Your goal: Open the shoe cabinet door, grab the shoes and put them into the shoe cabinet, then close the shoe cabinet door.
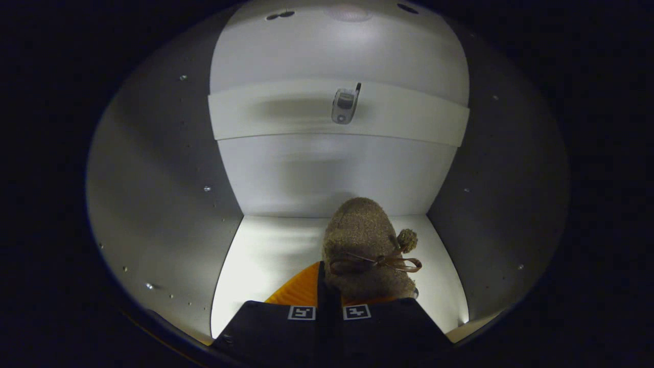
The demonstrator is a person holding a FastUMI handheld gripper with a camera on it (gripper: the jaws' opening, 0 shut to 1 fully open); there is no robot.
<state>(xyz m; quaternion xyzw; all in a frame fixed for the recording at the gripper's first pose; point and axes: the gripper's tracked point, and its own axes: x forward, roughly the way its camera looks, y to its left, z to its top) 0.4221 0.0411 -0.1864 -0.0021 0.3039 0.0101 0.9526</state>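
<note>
While reaching level into the shoe cabinet, the gripper has its fingers drawn close together, pinching the heel of the fuzzy shoe. Its toe points ahead toward the cabinet's back panel, sole on the floor.

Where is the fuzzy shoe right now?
In the gripper view, the fuzzy shoe is inside the shoe cabinet, on its white floor just ahead of the gripper, toe toward the back wall.
</note>
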